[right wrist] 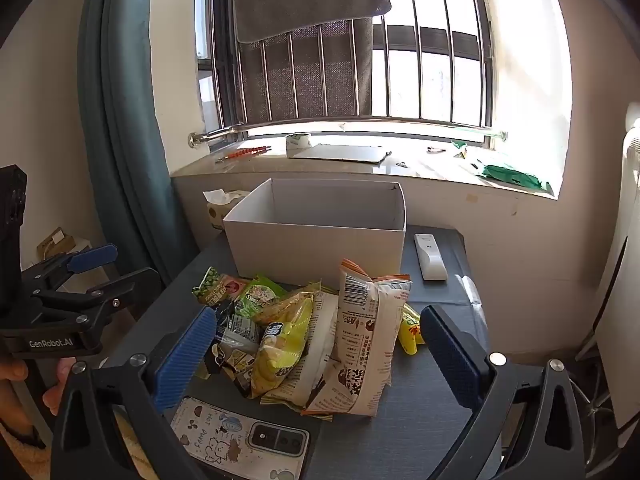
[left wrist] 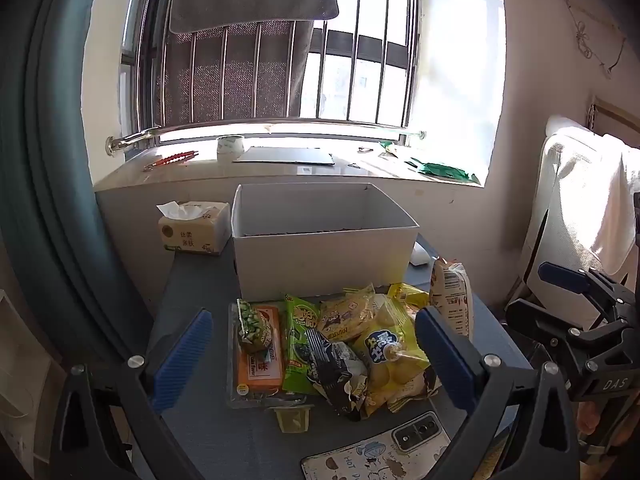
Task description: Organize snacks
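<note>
Nothing has gone into the white box (left wrist: pixel 324 252) yet as far as its visible inside shows, so this looks like the very start: choosing a first packet. The left gripper (left wrist: pixel 314 354) hangs with its jaws spread wide and holding nothing, the snack pile (left wrist: pixel 336 352) lying between and just beyond the fingertips, the box farther ahead past the pile. The right gripper (right wrist: pixel 316 354) is likewise spread and empty, with the upright white-and-orange packet (right wrist: pixel 364 340) standing between its jaws (a phone (right wrist: pixel 244 440) lies nearer the camera, below them). The next move probably calls for closing on one loose packet without dragging its neighbours, then lifting it over the box's near wall.
</note>
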